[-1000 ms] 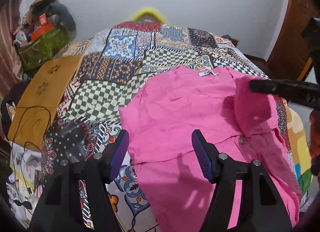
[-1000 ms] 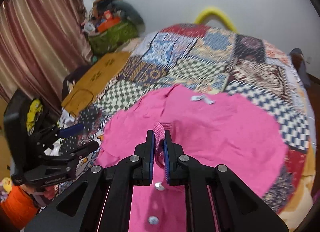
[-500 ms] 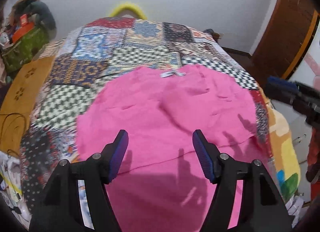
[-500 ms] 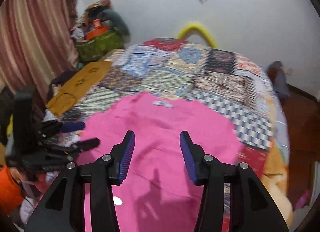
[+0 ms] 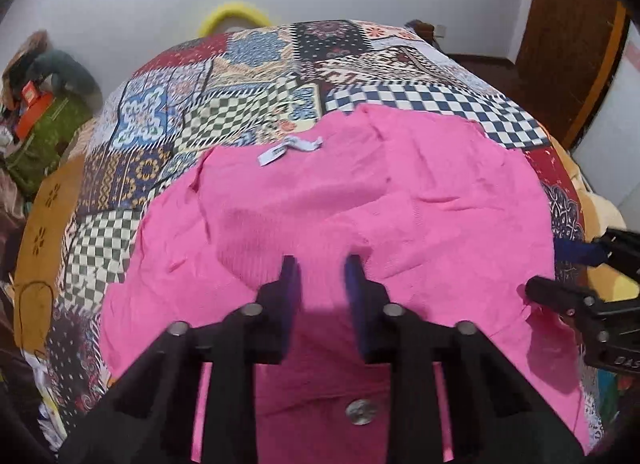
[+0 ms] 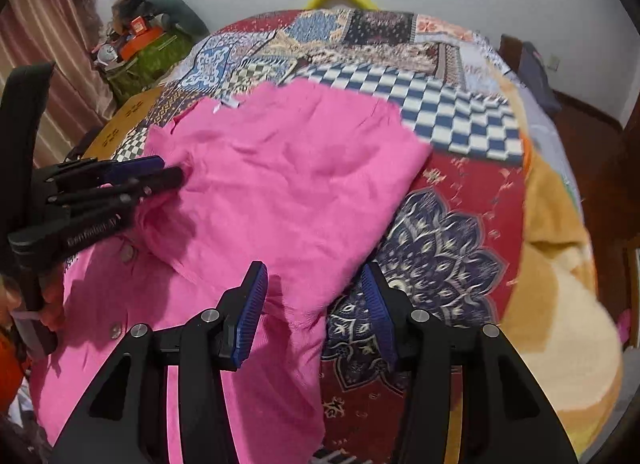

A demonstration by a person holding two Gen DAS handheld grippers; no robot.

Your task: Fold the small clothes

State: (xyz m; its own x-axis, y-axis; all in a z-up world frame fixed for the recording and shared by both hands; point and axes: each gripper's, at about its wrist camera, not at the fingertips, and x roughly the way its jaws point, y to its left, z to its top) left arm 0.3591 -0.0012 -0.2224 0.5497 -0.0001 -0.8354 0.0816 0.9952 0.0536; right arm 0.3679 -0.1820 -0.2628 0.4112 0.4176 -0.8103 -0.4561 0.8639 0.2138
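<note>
A pink buttoned shirt (image 5: 360,199) lies spread on the patchwork bedspread (image 5: 224,103), its white label (image 5: 288,147) at the far edge. My left gripper (image 5: 320,276) is low over the shirt's middle, jaws partly closed with pink cloth between the pads; a silver button (image 5: 360,412) shows below it. In the right wrist view the same shirt (image 6: 280,183) fills the left half, and my right gripper (image 6: 316,304) is open over its right edge, straddling a fold of cloth. The left gripper also shows in the right wrist view (image 6: 160,175), pressed into the cloth.
The bedspread (image 6: 448,119) ends at the right on a yellow-brown blanket (image 6: 560,304). A brown mat (image 5: 44,215) lies left of the bed, a pile of bags (image 5: 40,95) stands by the left wall, a yellow hoop (image 5: 234,13) sits behind the bed, and a wooden door (image 5: 572,23) is on the right.
My right gripper let go of the pink fold, opened and moved to the shirt's right edge. My left gripper moved onto the shirt's middle, dropped lower, and its jaws narrowed.
</note>
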